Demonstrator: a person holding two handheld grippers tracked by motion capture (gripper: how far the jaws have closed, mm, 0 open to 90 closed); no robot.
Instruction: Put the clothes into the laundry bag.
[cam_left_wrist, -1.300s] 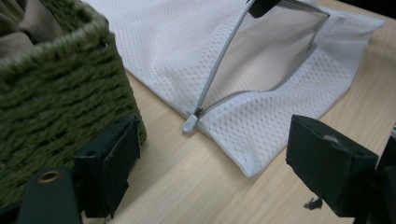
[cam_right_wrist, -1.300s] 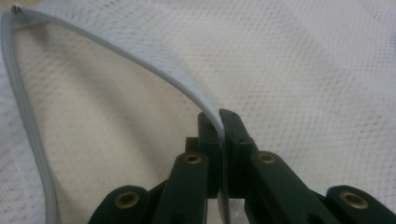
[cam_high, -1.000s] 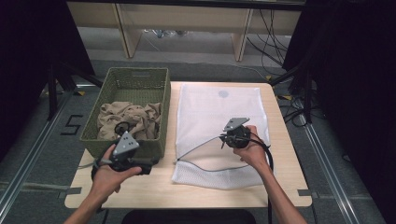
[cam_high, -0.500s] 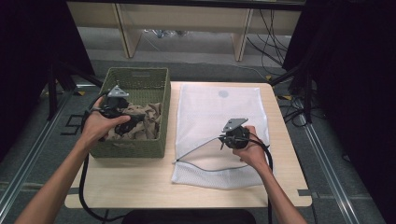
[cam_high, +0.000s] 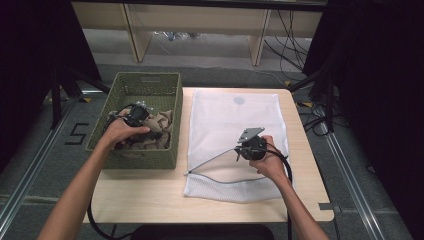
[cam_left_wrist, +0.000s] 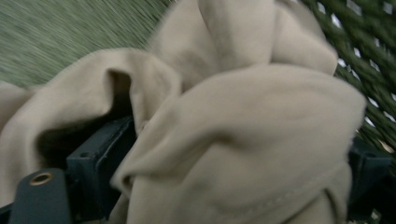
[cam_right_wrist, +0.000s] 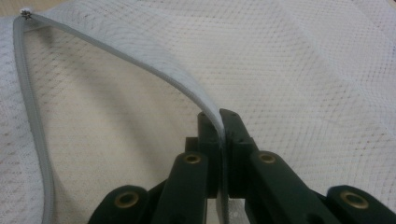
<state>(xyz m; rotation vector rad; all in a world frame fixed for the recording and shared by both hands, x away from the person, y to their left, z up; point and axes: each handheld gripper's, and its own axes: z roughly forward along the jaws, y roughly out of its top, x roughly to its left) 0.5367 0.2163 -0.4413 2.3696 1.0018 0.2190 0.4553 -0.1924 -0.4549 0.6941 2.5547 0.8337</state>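
A green woven basket (cam_high: 145, 77) on the table's left holds a crumpled beige cloth (cam_high: 162, 127). My left gripper (cam_high: 137, 116) is down inside the basket, pushed into the cloth. In the left gripper view its jaws stand wide apart, and a thick fold of the cloth (cam_left_wrist: 261, 107) bulges between them. A white mesh laundry bag (cam_high: 235, 120) lies flat to the right of the basket. My right gripper (cam_high: 239, 150) is shut on the bag's grey zipper edge (cam_right_wrist: 154, 60) and lifts it, so the mouth gapes toward the basket.
Bare wooden table (cam_high: 150, 195) lies in front of the basket and bag. The basket's tall walls surround my left gripper. A cable (cam_high: 95, 220) trails off the front edge. Dark curtains and floor rails flank the table.
My left hand has travelled from the table's front edge up and over the basket wall, then down into the beige cloth. The right gripper has kept still on the bag's edge.
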